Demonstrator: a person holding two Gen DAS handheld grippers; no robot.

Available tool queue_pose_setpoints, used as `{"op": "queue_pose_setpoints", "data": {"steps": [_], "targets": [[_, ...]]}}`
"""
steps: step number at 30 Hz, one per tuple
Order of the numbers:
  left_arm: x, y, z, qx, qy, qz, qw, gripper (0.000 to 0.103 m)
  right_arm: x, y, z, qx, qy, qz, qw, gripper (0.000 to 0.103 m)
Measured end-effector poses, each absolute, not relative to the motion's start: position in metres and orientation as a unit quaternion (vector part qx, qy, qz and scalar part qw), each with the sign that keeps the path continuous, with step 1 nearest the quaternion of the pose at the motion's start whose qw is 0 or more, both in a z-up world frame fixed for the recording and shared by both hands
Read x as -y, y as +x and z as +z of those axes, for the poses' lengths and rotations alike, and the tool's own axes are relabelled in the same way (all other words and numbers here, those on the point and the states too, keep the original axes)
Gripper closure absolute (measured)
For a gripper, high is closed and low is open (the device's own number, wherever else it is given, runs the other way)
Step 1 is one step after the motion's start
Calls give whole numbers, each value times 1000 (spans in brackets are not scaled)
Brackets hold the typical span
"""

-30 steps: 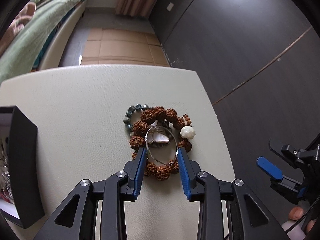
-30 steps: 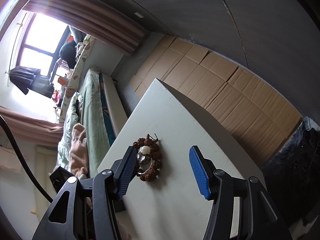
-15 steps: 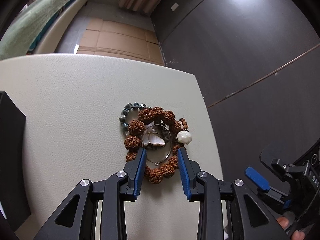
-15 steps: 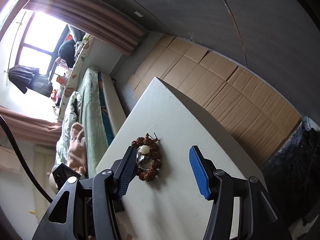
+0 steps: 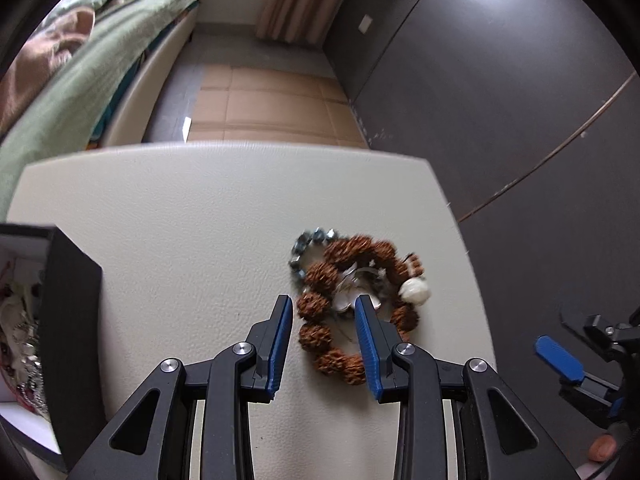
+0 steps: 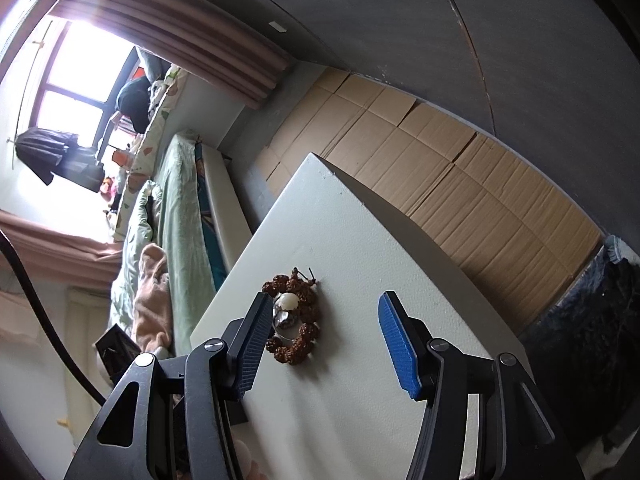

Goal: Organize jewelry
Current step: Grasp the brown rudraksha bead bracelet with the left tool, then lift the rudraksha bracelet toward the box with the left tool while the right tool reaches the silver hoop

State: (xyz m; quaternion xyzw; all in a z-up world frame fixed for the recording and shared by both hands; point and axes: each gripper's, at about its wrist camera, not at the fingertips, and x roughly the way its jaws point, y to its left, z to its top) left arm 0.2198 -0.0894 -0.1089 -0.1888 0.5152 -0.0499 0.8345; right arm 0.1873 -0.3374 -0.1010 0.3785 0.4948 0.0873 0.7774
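Centrally, a brown seed-bead bracelet lies in a heap of jewelry on the pale tabletop, close to the tabletop's right edge in the left wrist view. Inside its ring sit a thin silver bangle and a pearly shell piece, both blurred. A white carved bead rests on the bracelet's right side, and a string of small grey-blue beads curls out from under its far left side.

The left gripper is low over the bracelet with its blue-padded fingers apart: the left finger stands just outside the ring of beads, the right finger inside it, so the ring's near-left beads lie between them. Whether the pads touch the beads cannot be told.

Left of the bracelet, well apart from it, an open black box stands at the tabletop's edge with more jewelry in it.

The right gripper hangs beyond the bracelet's right side, off the tabletop's edge, fingers wide apart and holding nothing. In its own view the bracelet and white bead lie just beside its left finger.

Beyond the tabletop are a bed with green bedding, flattened cardboard on the floor and a dark wall.
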Motion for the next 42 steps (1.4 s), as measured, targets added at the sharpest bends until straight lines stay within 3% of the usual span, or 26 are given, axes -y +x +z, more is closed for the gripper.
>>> {"op": "queue_pose_setpoints", "data": {"steps": [5, 6, 25, 42], "targets": [[86, 218, -123, -521, -206, -53, 827, 71, 332, 188, -100, -499, 372, 94, 777, 47], [85, 219, -124, -522, -210, -56, 825, 84, 331, 189, -99, -500, 370, 95, 777, 47], [64, 189, -47, -439, -263, -159, 844, 85, 308, 184, -98, -508, 342, 99, 784, 47], [-30, 163, -15, -381, -316, -95, 864, 85, 230, 192, -112, -555, 239, 142, 784, 47]]}}
